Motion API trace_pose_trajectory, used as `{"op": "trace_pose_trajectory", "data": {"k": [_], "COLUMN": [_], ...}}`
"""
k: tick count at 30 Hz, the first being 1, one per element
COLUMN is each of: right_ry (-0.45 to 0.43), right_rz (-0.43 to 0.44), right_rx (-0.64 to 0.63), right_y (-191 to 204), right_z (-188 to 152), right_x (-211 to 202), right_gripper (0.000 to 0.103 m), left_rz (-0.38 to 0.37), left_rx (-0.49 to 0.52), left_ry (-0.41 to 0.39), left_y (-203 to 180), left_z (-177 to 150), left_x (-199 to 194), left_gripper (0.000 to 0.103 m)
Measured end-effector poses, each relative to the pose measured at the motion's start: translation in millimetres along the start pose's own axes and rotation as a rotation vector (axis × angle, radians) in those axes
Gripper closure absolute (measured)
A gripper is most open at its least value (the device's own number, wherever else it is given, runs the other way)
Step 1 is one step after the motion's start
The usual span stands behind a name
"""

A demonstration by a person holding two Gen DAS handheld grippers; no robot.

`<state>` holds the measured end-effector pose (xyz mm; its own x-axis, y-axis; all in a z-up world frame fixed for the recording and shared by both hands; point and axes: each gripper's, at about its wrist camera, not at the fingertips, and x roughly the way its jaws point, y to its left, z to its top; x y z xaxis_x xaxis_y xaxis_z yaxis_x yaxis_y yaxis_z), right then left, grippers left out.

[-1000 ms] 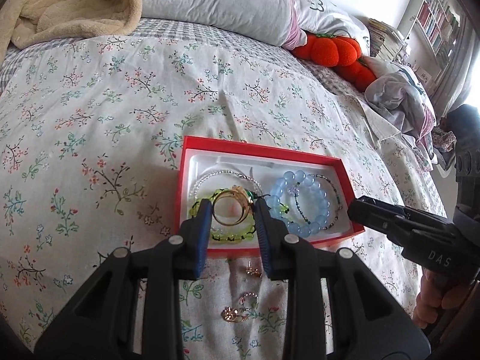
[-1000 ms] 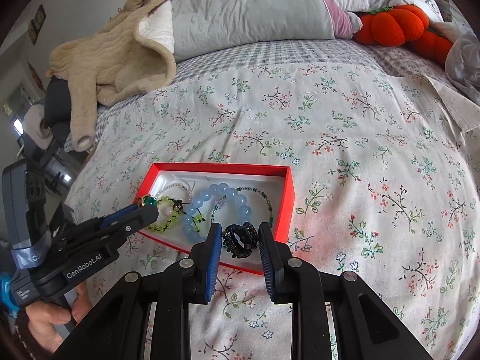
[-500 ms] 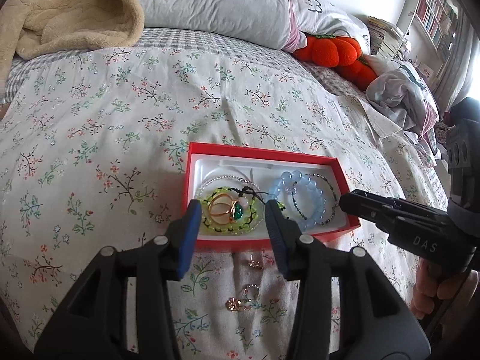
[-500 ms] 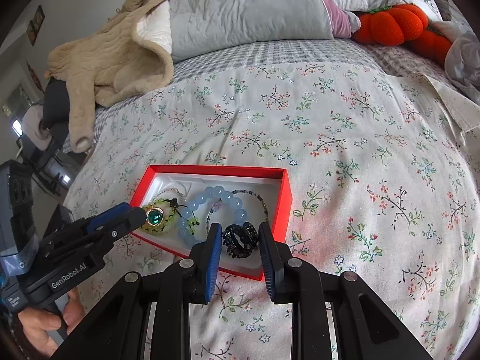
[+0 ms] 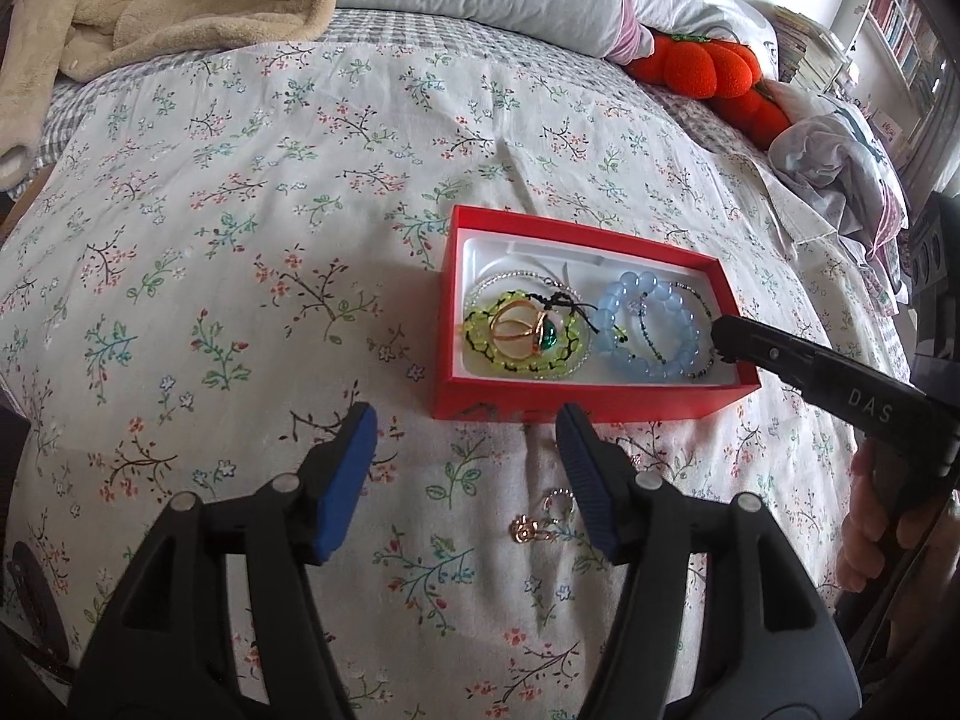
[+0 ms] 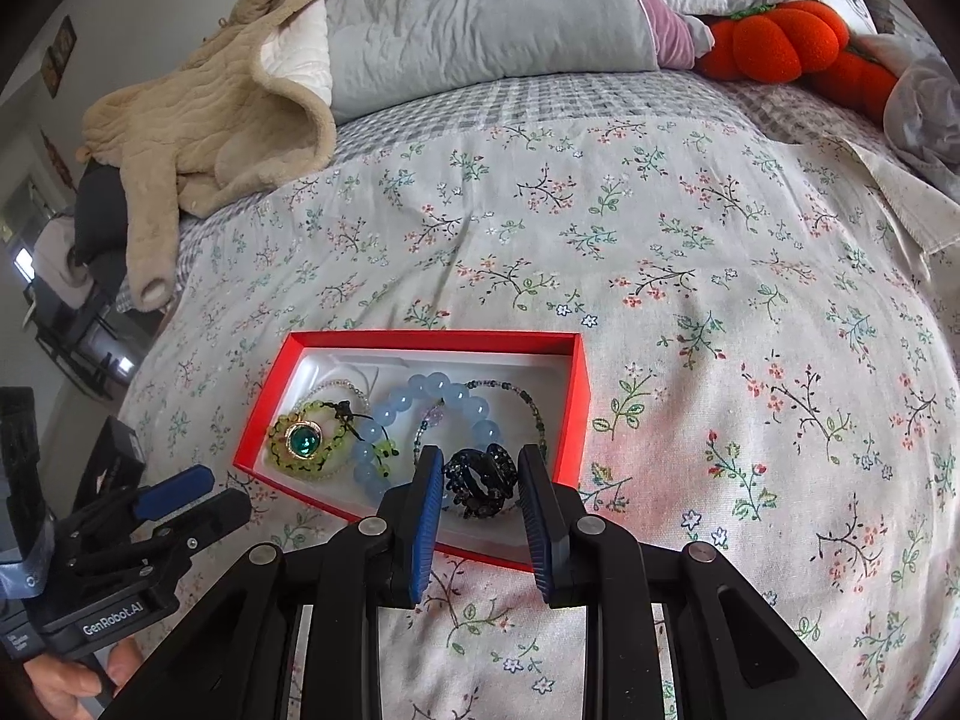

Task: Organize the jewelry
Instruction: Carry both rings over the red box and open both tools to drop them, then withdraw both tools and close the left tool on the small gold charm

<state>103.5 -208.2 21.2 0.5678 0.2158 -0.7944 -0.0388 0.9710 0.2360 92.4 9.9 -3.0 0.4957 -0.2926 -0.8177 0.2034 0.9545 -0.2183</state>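
Note:
A red box (image 5: 591,405) with a white lining lies on the flowered bedspread; it also shows in the right wrist view (image 6: 576,396). In it lie a gold ring with a green stone (image 5: 521,333) on a yellow-green bracelet (image 5: 480,348), a blue bead bracelet (image 5: 651,324) and thin bead strands. My left gripper (image 5: 465,474) is open and empty, in front of the box. My right gripper (image 6: 477,501) is shut on a black hair clip (image 6: 480,480) over the box's near right corner. Small gold and silver earrings (image 5: 543,519) lie on the bedspread in front of the box.
A beige blanket (image 6: 210,114) and grey pillows (image 6: 480,6) lie at the head of the bed. Orange pumpkin plush toys (image 5: 702,69) and crumpled clothes (image 5: 840,162) lie at the right. The bed edge drops off at the left in the right wrist view.
My left gripper opened, let the gold ring go onto the yellow-green bracelet in the box, and drew back toward me. My right gripper kept the black clip over the box.

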Motion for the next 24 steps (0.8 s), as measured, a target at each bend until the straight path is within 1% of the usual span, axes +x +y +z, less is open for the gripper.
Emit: {"op": "trace_pose_trajectory", "data": {"k": [1, 2, 4, 6, 12, 15, 19, 22, 24], "right_ry": [0.004, 0.005, -0.01, -0.022, -0.006, 0.026, 0.084, 0.126, 0.137], "right_rz": [0.012, 0.021, 0.043, 0.029, 0.02, -0.024, -0.087, -0.103, -0.103], "right_rx": [0.002, 0.001, -0.004, -0.022, -0.027, -0.019, -0.011, 0.01, 0.017], "right_y": [0.2, 0.9, 3.7, 8.6, 11.3, 9.2, 4.1, -1.3, -3.1], "right_z": [0.6, 0.8, -0.2, -1.6, -9.6, -17.3, -31.8, -42.3, -46.7], "right_x": [-1.1, -2.8, -9.5, -16.6, -29.6, -31.5, -31.0, -31.3, -33.1], "right_gripper": [0.07, 0.055, 0.039, 0.038, 0.038, 0.035, 0.035, 0.035, 0.035], "left_rz": [0.004, 0.009, 0.014, 0.02, 0.044, 0.06, 0.09, 0.093, 0.099], "left_rx": [-0.003, -0.007, -0.016, -0.026, -0.026, -0.021, -0.015, -0.013, -0.009], "left_ry": [0.009, 0.023, 0.051, 0.074, 0.104, 0.119, 0.155, 0.175, 0.181], "left_y": [1.3, 2.8, 5.5, 7.8, 9.9, 9.0, 6.5, 4.9, 3.3], "left_z": [-1.2, -2.2, -4.8, -8.3, -18.4, -24.9, -38.0, -46.3, -50.6], "left_x": [0.5, 1.4, 3.7, 5.3, 3.5, 4.0, 6.7, 7.8, 7.9], "left_gripper": [0.037, 0.037, 0.037, 0.037, 0.037, 0.033, 0.032, 0.032, 0.032]}}
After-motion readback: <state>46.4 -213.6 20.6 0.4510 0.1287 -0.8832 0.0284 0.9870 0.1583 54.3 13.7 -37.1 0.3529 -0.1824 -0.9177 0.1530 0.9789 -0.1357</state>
